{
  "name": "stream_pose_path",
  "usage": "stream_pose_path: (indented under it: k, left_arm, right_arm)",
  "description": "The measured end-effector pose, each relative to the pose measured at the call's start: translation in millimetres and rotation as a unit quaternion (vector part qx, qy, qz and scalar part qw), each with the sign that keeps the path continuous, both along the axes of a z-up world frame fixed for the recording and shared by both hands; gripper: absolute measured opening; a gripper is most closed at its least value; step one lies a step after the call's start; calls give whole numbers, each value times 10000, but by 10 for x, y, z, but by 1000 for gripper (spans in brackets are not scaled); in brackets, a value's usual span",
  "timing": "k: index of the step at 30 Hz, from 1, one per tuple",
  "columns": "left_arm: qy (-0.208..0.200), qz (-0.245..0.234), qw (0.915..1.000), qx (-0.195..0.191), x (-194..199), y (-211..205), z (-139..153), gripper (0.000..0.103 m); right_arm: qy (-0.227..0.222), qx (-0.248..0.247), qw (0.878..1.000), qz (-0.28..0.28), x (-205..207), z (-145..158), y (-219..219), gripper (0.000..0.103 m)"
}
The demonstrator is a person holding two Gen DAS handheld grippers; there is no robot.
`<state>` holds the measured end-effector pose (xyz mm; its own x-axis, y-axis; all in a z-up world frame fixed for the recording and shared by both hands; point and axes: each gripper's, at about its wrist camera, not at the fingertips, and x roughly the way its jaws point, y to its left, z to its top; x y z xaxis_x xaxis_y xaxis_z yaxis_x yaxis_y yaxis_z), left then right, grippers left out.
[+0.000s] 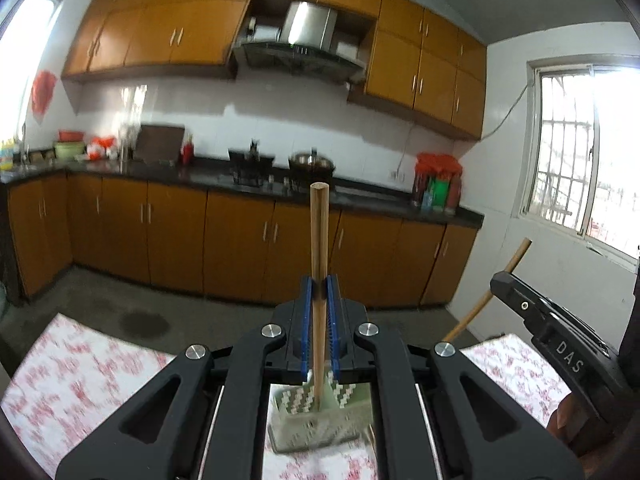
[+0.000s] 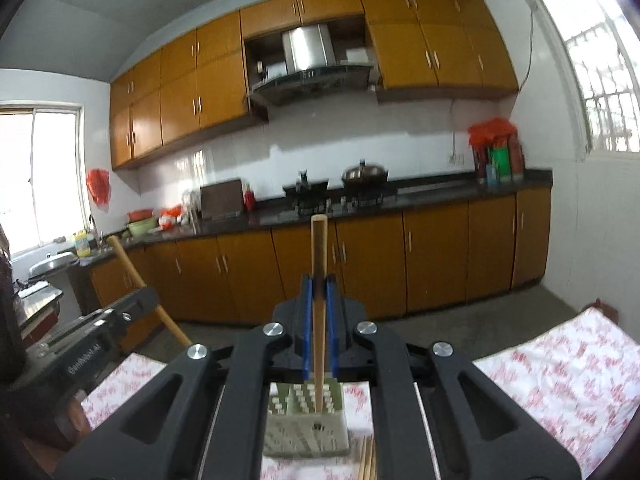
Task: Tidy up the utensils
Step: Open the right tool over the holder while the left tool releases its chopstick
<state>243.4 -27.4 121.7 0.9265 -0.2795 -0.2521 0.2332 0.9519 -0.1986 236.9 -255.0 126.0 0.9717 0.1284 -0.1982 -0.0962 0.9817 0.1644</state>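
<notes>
The left hand-held gripper point(image 1: 320, 292) is clamped on a round wooden chopstick point(image 1: 319, 240) that stands upright between its blue pads. Right below it sits the pale green holder point(image 1: 316, 420) on the flowered tabletop point(image 1: 72, 380). At three o'clock, the right hand-held gripper point(image 2: 319, 296) pinches a flatter chopstick point(image 2: 319, 252), also upright, over the same holder point(image 2: 306, 428). A few loose chopsticks point(image 2: 367, 460) lie just beside the holder at about four o'clock. To finish well, I would lower each stick straight down, tip centred over the holder's mouth, one hand at a time so they do not collide, releasing only once the tip is inside.
</notes>
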Motion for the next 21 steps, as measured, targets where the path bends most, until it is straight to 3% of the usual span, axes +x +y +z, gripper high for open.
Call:
stream_pose_path:
  k: [1, 3, 5, 7, 9, 10, 13, 16, 19, 21]
  left_arm:
    - [89, -10, 10000, -22, 13, -1, -39, 8]
    - [226, -13, 9997, -88, 31, 26, -81, 8]
    - [270, -32, 9995, -141, 11, 59, -75, 10]
    - [253, -23, 9995, -176, -36, 95, -37, 16]
    - [173, 33, 9996, -230, -125, 167, 22, 36]
    - [132, 59, 9996, -254, -139, 170, 33, 40]
    - [19, 104, 9993, -370, -281, 283, 100, 46]
    - [18, 186, 9987, -473, -451, 431, 110, 51]
    - [134, 343, 9976, -585, -610, 617, -7, 53]
    - [388, 518, 9962, -586, -685, 725, -187, 53]
  right_arm:
    - [27, 14, 10000, 0, -8, -37, 0, 10]
    - [73, 33, 10000, -14, -14, -58, 6, 28]
    - [22, 84, 10000, -36, -52, -28, -21, 37]
    - [-17, 79, 9999, -86, -119, -7, -51, 37]
    - [-64, 116, 9997, -195, -226, 29, -141, 40]
    - [-67, 166, 9995, -275, -292, 33, -210, 41]
    - [52, 276, 9983, -513, -452, -34, -391, 43]
    - [550, 200, 9945, -868, -600, -314, -559, 43]
    - [1385, 139, 9870, -798, -571, -747, -617, 42]
    - [2088, 136, 9762, -569, -541, -1166, -593, 30]
